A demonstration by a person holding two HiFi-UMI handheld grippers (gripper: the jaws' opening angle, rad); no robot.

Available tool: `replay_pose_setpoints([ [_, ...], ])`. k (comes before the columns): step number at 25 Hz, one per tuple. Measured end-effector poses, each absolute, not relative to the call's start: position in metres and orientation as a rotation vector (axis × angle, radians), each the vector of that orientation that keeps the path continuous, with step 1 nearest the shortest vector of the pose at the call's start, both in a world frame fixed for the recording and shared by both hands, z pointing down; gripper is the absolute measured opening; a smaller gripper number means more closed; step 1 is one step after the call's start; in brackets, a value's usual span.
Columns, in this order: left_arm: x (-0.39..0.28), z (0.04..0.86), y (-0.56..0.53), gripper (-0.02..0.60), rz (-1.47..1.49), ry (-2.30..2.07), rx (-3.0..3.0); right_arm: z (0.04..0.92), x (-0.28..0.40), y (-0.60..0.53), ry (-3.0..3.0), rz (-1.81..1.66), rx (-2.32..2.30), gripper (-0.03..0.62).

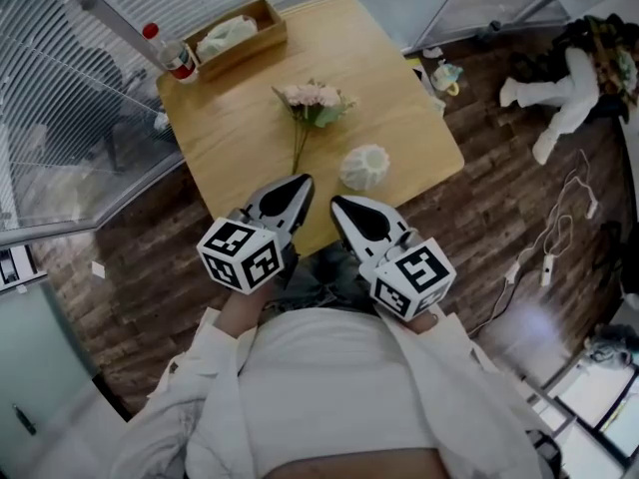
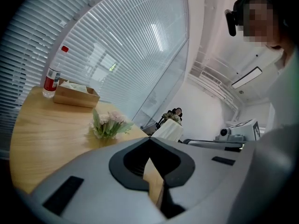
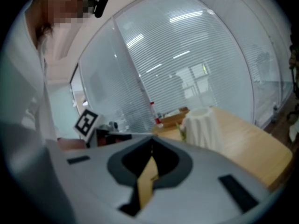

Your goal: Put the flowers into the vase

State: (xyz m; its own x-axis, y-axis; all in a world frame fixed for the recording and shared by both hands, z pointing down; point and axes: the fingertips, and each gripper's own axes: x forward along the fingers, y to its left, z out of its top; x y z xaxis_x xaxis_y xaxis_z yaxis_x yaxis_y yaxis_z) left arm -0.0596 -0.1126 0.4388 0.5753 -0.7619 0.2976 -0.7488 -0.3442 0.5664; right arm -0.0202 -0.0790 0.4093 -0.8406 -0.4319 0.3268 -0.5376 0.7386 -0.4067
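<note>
A bunch of pale pink flowers [image 1: 312,101] with green stems lies flat in the middle of the wooden table [image 1: 240,118]; the left gripper view shows the flowers [image 2: 108,123] too. The white ribbed vase [image 1: 364,167] stands upright to their right, near the table's front edge, and the vase [image 3: 201,126] shows close ahead in the right gripper view. My left gripper [image 1: 301,182] is shut and empty at the front edge, just short of the stem ends. My right gripper [image 1: 337,206] is beside it, tips together, nothing held, a little short of the vase.
A wooden box [image 1: 238,34] with a white cloth in it and a plastic bottle with a red cap [image 1: 172,54] stand at the table's far corner. Window blinds run along the left. Cables and a white plush toy [image 1: 559,93] lie on the floor at the right.
</note>
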Motion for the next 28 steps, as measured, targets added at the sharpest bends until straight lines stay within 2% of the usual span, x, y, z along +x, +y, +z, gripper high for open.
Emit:
replay_pose_setpoints([
  [16,-0.098,0.495,-0.157,0.015,0.153,-1.347,2.029,0.448,-0.046,-0.075,-2.665,0.927,0.714,0.012],
  [20,-0.098,0.509,-0.171,0.061,0.197,-1.341,2.011,0.454,-0.048,-0.081,-2.657,0.955,0.743,0.012],
  [23,-0.098,0.517,-0.181,0.132,0.229,-1.357,2.008,0.456,-0.049,-0.088,-2.678,0.93,0.768,0.012],
  [28,-0.093,0.538,-0.194,0.191,0.291,-1.315,1.996,0.462,-0.052,-0.097,-2.681,0.939,0.787,0.012],
])
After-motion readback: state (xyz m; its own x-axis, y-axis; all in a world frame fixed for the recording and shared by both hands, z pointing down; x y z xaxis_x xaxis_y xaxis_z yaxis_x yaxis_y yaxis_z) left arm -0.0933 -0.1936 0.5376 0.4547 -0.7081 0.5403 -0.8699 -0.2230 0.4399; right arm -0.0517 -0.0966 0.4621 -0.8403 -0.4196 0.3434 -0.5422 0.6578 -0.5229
